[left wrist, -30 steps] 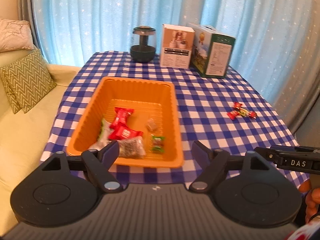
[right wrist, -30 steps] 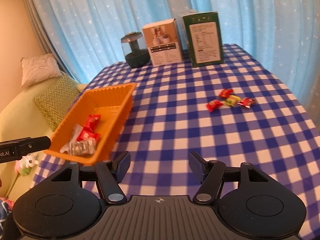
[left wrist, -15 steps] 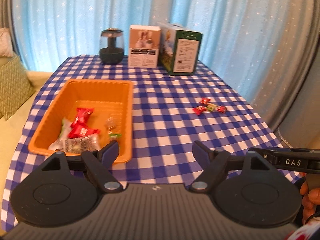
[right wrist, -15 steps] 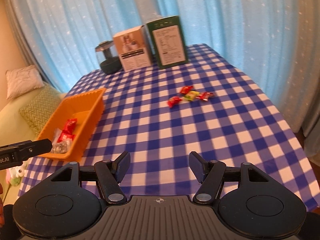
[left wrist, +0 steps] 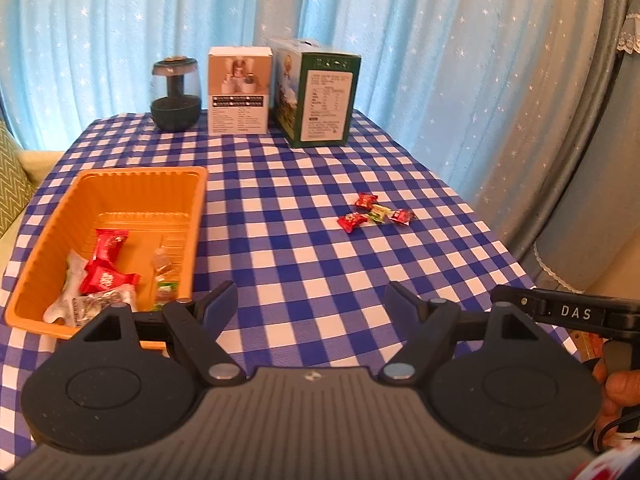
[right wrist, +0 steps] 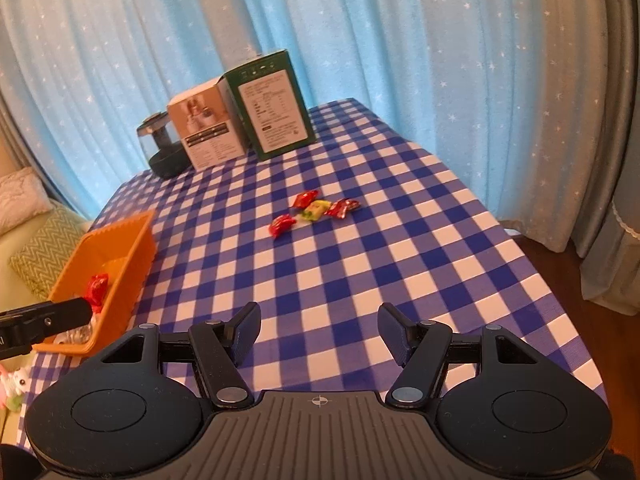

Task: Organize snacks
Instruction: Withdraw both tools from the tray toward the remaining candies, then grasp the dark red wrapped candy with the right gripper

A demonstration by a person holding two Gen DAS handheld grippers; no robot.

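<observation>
candies: four small foil-wrapped sweets, three red [right wrist: 283,225] [right wrist: 305,199] [right wrist: 341,207] + one yellow-green [right wrist: 315,211], loose cluster on the blue-white checked counter [right wrist: 360,280], well ahead of the right tool [right wrist: 319,334], slightly left of its centreline.
nearest pick: the red one at front-left of cluster, lying a bit apart from the rest; judged the easiest first grab.
right tool: spread, nothing btwn the pads, hanging over bare counter short of the sweets.
left tool: [left wrist: 311,308] also spread, empty; candies ahead + to its right.
bin: orange ribbed plastic basket [left wrist: 120,184], ahead-left of left tool, already holds several wrappers.
how-to: bring right tool fwd + down, pads straddling the wrapper body, not the twisted ends; close gently.
risk: pads nudging neighbours, or snagging cloth.
bkgd: white carton [left wrist: 239,91], green carton [left wrist: 320,94], dark jar [left wrist: 175,94] at far edge; no need to go near.
</observation>
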